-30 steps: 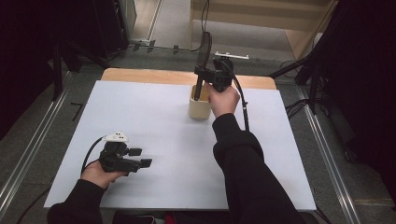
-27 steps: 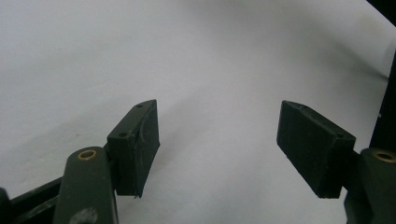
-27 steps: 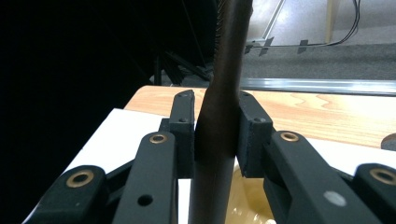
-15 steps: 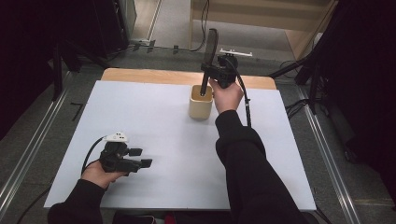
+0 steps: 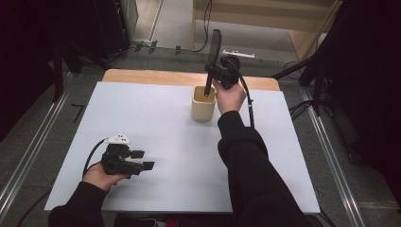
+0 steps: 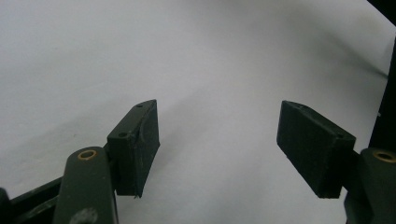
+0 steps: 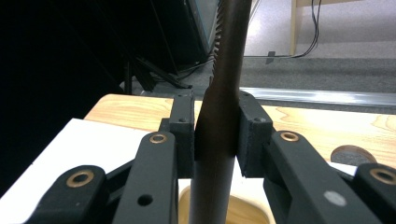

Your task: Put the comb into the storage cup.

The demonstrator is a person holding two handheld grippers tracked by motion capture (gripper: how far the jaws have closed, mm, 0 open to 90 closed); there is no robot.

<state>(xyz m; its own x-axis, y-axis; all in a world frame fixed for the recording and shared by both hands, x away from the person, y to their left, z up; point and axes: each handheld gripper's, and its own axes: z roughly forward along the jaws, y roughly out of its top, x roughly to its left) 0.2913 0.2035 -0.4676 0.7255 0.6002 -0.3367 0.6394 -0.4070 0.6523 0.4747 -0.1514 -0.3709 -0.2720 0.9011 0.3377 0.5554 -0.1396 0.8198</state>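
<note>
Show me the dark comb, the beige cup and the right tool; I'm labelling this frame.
dark comb [image 5: 215,45], high view, on its upper part above the tool.
beige cup [image 5: 203,109], high view, on its front wall.
right tool [image 7: 217,135], right gripper view, between its fingertips, clamped on the comb.

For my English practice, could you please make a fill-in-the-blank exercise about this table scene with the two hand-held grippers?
1. The right hand-held gripper is shut on a dark ____.
2. The comb's lower end is inside the beige ____.
3. The jaws of the left hand-held gripper stand ____.
4. The cup stands on a ____ sheet.

Missing words: comb; cup; open; white
</note>
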